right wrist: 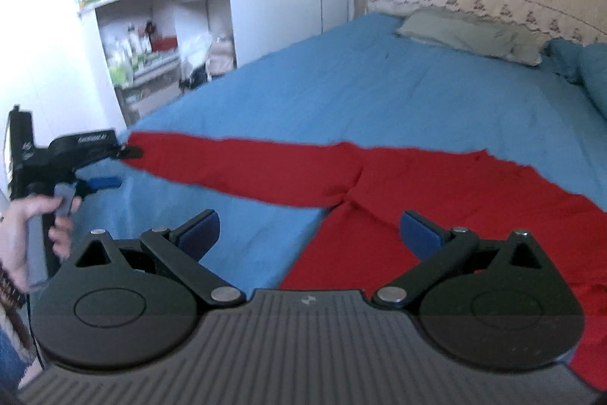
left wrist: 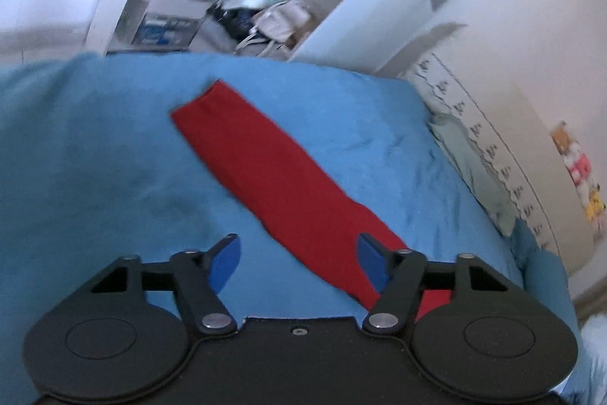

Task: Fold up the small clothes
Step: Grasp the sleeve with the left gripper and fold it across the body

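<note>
the red clothes (right wrist: 436, 185) lie spread flat on the blue bed (right wrist: 379, 86), with one long sleeve (left wrist: 273, 173) reaching out toward 9 o'clock in the right view. they look soft, light and floppy, so i think the best hold is a pinch on the sleeve end or an edge. the left gripper (left wrist: 299, 259) and the right gripper (right wrist: 309, 234) are both wide apart and hold nothing

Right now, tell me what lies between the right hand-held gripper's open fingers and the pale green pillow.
In the right wrist view: the red garment, then bare blue bedsheet up to the pillow. Right hand-held gripper is open.
</note>
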A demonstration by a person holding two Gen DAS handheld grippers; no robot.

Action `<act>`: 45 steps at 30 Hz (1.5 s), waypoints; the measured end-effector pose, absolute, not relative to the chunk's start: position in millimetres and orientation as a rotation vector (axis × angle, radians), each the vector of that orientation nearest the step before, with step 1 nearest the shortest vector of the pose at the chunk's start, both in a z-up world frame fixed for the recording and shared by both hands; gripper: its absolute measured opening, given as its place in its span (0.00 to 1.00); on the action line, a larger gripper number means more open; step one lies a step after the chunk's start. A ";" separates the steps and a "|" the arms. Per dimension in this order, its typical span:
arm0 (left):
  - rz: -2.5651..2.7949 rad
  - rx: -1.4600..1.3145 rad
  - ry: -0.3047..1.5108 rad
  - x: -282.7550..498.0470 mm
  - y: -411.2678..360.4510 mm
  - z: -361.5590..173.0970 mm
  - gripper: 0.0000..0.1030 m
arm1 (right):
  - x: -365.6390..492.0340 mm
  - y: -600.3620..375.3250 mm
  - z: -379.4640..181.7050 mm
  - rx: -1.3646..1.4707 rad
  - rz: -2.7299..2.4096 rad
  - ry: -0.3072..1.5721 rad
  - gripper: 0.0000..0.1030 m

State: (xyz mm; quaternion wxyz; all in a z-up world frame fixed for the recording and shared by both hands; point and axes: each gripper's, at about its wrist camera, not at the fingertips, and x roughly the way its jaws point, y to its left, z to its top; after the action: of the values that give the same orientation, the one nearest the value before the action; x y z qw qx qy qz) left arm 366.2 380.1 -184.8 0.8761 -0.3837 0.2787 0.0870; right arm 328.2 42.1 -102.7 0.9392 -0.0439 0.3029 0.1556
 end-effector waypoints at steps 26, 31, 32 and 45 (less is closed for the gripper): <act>0.171 -0.580 0.493 420.2 330.8 -125.4 0.05 | 372.8 14.2 -161.4 -0.058 0.227 0.630 1.00; -0.028 -0.441 0.433 430.2 228.7 -63.4 0.05 | 360.8 -22.4 -140.1 -0.039 0.193 0.589 1.00; -0.079 -0.422 0.425 432.5 203.1 -52.0 0.05 | 358.1 -31.0 -135.9 -0.037 0.181 0.581 1.00; -0.494 -0.123 0.709 452.5 -102.8 -116.0 0.05 | 313.9 -194.0 -135.5 0.020 -0.034 0.624 1.00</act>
State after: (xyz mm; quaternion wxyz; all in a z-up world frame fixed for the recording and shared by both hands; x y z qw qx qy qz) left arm 452.5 -102.8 -116.0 0.9062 -0.0597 0.3435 -0.2391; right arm 313.9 -194.0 -135.5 0.9516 0.0099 0.3067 -0.0166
